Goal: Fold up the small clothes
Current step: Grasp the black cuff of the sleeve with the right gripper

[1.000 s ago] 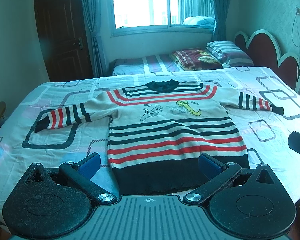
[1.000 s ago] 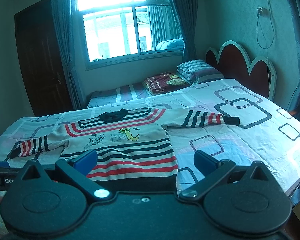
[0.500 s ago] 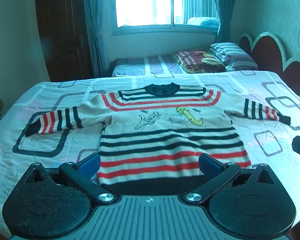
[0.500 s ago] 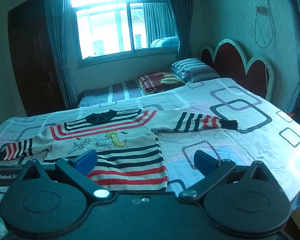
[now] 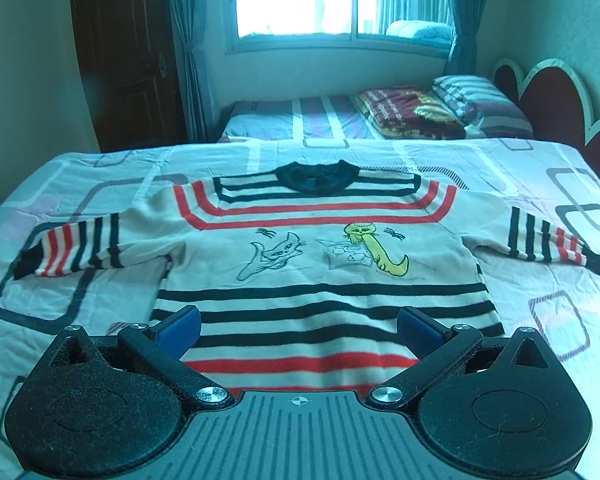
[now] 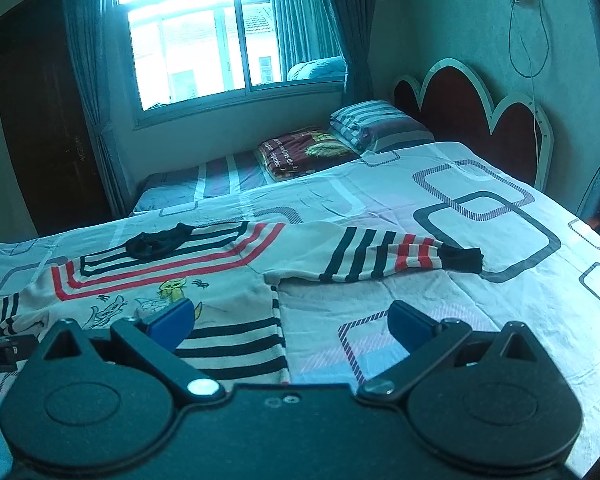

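Observation:
A small cream sweater (image 5: 320, 248) with black and red stripes, a black collar and cat drawings lies flat, face up, on the bed, both sleeves spread out. My left gripper (image 5: 298, 326) hovers open over its lower body, nothing between the blue pads. In the right wrist view the sweater (image 6: 220, 280) fills the left half, its right sleeve (image 6: 388, 258) stretching toward the middle. My right gripper (image 6: 290, 318) is open above the sweater's right side edge, holding nothing. The sweater's hem is hidden behind the gripper bodies.
The bed sheet (image 6: 480, 300) has grey and purple rectangle prints. Pillows (image 5: 476, 100) and a folded red blanket (image 5: 412, 114) lie at the far end by the red headboard (image 6: 472, 100). A dark door (image 5: 128, 52) and a window stand behind.
Both grippers have moved forward and lower over the sweater, which now looks larger; the hem has slipped out of sight. The right gripper shifted toward the right sleeve side. Both stay open.

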